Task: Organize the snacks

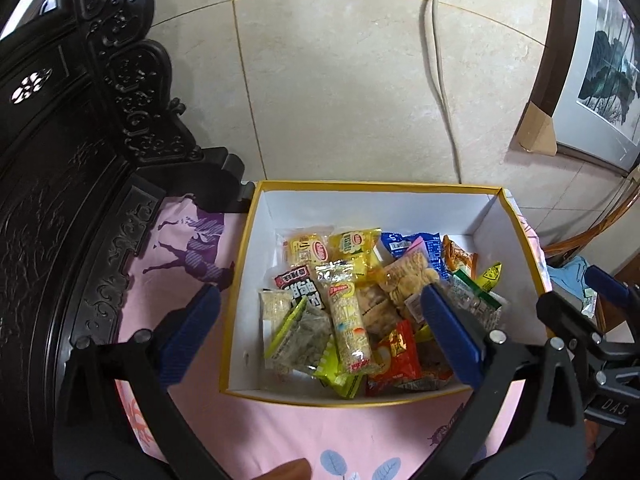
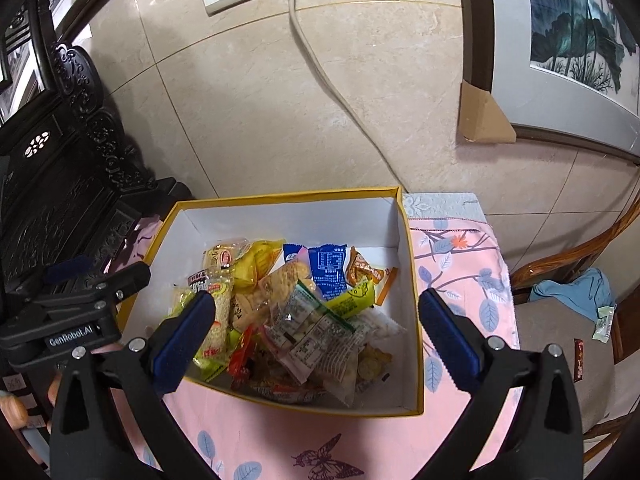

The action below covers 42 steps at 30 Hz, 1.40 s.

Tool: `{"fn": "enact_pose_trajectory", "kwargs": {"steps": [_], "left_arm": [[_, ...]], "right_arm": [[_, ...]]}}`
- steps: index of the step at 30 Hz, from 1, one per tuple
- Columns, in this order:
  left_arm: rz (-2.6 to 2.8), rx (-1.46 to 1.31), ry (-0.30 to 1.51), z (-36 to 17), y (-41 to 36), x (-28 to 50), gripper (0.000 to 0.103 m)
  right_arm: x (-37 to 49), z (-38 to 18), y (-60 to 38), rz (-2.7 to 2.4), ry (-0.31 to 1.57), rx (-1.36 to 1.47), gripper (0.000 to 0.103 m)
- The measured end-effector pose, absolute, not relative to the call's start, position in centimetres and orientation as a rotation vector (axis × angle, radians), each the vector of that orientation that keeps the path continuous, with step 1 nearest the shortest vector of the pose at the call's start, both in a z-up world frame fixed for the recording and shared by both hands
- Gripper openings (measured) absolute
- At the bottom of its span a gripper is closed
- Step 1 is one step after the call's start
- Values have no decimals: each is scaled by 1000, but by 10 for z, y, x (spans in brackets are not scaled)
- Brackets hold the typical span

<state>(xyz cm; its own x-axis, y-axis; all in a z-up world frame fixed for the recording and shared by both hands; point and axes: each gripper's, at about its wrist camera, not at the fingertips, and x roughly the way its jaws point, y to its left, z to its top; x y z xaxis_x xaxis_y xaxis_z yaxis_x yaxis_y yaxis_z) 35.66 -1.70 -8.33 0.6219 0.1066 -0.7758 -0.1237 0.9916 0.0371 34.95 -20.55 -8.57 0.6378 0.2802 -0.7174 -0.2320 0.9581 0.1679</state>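
Left wrist view: the left gripper [image 1: 320, 328] hung over the near side of the box [image 1: 376, 187], blue pads spread wide, nothing between them but air. The left pad stood over the pink cloth [image 1: 280, 424] just outside the box's left wall; the right pad stood over the heap of snacks [image 1: 360, 304]. The box, white inside with a yellow rim, sat on the cloth against the tiled wall. The heap filled its near and middle floor: yellow packets far left, a blue packet [image 1: 416, 248] far right, a red packet [image 1: 400, 350] near, a long clear noodle-like pack [image 1: 348, 320] in the middle. Packet print was too small to read. At the far right edge the right gripper [image 1: 600, 320] showed, marked "DAS".

Right wrist view: the right gripper [image 2: 316, 326] also stood with fingers wide apart, holding nothing, left pad over the snacks [image 2: 296, 308], right pad over the cloth [image 2: 460, 280] beyond the box's [image 2: 416, 320] right wall. The left gripper [image 2: 86, 296] sat at left, labelled "GenRobot.AI". A carved dark cabinet [image 2: 72, 184] stood left; a framed painting [image 2: 568, 32] leaned at the right.
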Motion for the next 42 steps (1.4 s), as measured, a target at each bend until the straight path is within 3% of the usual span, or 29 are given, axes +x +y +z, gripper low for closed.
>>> {"fn": "enact_pose_trajectory", "kwargs": {"steps": [42], "left_arm": [[138, -39, 856, -66, -3, 325, 101]], "right_arm": [[320, -77, -207, 294, 836, 22, 102]]}}
